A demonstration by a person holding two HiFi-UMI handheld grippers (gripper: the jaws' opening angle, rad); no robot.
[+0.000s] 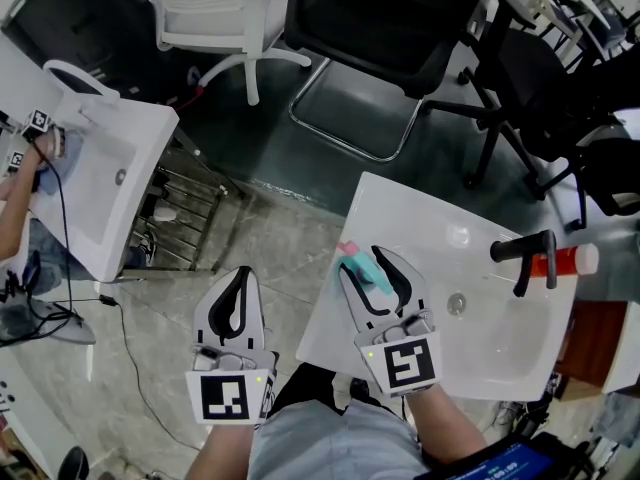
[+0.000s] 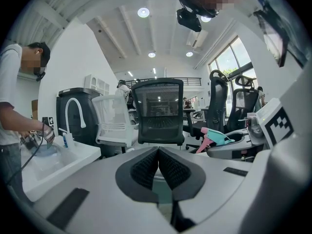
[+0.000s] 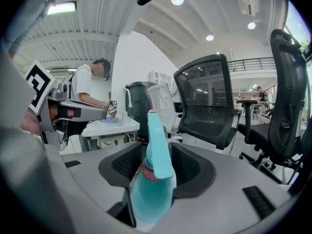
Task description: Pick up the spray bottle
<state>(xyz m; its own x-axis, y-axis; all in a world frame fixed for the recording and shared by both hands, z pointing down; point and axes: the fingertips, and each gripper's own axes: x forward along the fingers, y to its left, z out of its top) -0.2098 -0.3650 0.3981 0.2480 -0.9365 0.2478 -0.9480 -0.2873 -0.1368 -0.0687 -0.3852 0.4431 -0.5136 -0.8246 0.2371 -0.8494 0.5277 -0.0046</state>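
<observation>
1. Teal plastic is what fills my right-hand view. The teal spray bottle with the pink trigger and collar lies not ahead of a claw but inside the right claw. It hangs over the left rim of the white ceramic basin, on the side away from the basin's black tap.
2. The bottle's long axis runs along the claw's own line. The fat body sits back between the pads, and the neck and nozzle poke out past the tips, away from me and toward the basin's far left corner.
3. The right claw is roughly half open, held there by the bottle. Its black ribbed pads flank the body on both sides and look pressed against it, so I read this as a real grip. In the left gripper view the bottle appears to be carried clear of the basin.
4. The left claw is closed pad to pad with nothing in it. It sits off the basin's left side, over the floor, and is the farther of the two from the bottle.
5. As I judge it, only the lift remains. It depends on keeping the squeeze on the wide body, because nearer the tips the pads stand apart from the narrower neck.
</observation>
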